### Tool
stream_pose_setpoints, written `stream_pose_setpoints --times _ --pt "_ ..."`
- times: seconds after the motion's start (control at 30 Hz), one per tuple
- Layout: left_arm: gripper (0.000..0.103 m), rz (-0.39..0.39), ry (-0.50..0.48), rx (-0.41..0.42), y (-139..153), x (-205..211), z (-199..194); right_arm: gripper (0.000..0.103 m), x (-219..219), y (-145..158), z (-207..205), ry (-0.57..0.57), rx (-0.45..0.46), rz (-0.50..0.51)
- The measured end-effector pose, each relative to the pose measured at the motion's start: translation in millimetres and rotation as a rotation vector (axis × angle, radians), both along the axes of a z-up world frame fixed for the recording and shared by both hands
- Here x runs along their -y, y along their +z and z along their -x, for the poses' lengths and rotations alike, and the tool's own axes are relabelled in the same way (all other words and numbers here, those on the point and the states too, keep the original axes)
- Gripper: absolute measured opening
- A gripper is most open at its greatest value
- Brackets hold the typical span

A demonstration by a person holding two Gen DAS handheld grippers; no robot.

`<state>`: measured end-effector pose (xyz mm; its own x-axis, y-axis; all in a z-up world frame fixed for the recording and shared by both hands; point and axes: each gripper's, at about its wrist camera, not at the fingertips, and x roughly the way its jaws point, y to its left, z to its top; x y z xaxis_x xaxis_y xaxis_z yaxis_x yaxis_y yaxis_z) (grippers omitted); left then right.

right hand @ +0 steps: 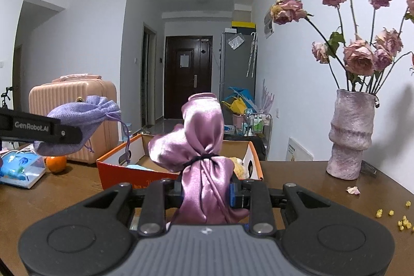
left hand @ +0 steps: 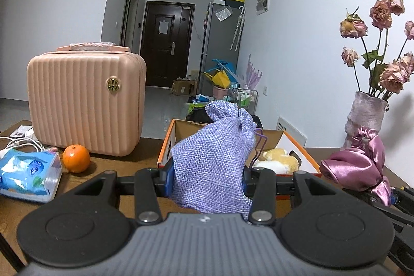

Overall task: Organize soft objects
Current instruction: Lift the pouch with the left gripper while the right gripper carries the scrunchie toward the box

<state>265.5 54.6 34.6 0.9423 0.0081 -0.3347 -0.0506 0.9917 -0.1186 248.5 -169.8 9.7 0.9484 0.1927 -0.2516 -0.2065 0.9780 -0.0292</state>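
In the left wrist view, the left gripper [left hand: 208,179] fills the lower middle of the frame, its jaws pinching a lilac woven drawstring pouch [left hand: 214,159] that stands up between them. Directly behind it, in the centre, sits an open cardboard box [left hand: 165,146] with orange edges; a yellow and white plush toy [left hand: 279,159] already lies inside at the right. At the right edge a pink satin bundle [left hand: 357,164] shows, with part of the other gripper below it. On the left of the frame stand a pink ribbed case [left hand: 85,100], an orange [left hand: 76,158] and a blue tissue pack [left hand: 28,172], all resting on the brown table [left hand: 116,164].

In the right wrist view, the right gripper [right hand: 207,194] at lower centre is pressed onto the pink satin bundle, which is tied with a dark band and rises above the jaws. The box lies just behind it. At the left of the frame the lilac pouch hangs clear of the table in the other gripper's black finger.

Judging by this, at least one soft toy is stowed, and both the pouch and the bundle are lifted but not yet in the box.

Only the right view shows the whole vase of dried roses [right hand: 349,136], the fallen petal and yellow crumbs at lower right, and something pale blue inside the box.
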Motion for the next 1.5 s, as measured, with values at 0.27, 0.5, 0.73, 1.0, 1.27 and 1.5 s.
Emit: stream_pose_setpoints --times 0.27,0.5,0.73,1.0,1.27,1.5 --pt "0.044 -0.001 0.009 0.008 8.7 -1.2 -32.1 0.027 -8.4 6.5 -32.9 0.013 -0.029 0.006" --pt "0.044 -0.012 0.025 -0.008 14.6 1.2 -69.3 0.027 -19.8 12.4 -72.9 0.025 -0.073 0.009" --pt "0.044 0.000 0.033 -0.036 15.6 1.3 -101.6 0.027 -27.4 20.4 -113.4 0.031 -0.116 -0.007" --pt "0.044 0.000 0.050 -0.080 13.6 4.1 -133.9 0.027 -34.6 27.2 -151.3 0.034 -0.159 -0.004" --pt "0.044 0.011 0.078 -0.146 8.8 6.5 -167.0 0.027 -43.9 20.1 -184.9 0.015 -0.209 0.041" --pt "0.044 -0.002 0.104 -0.201 -1.8 12.7 -191.6 0.027 -52.7 10.6 -219.1 0.003 -0.282 0.046"
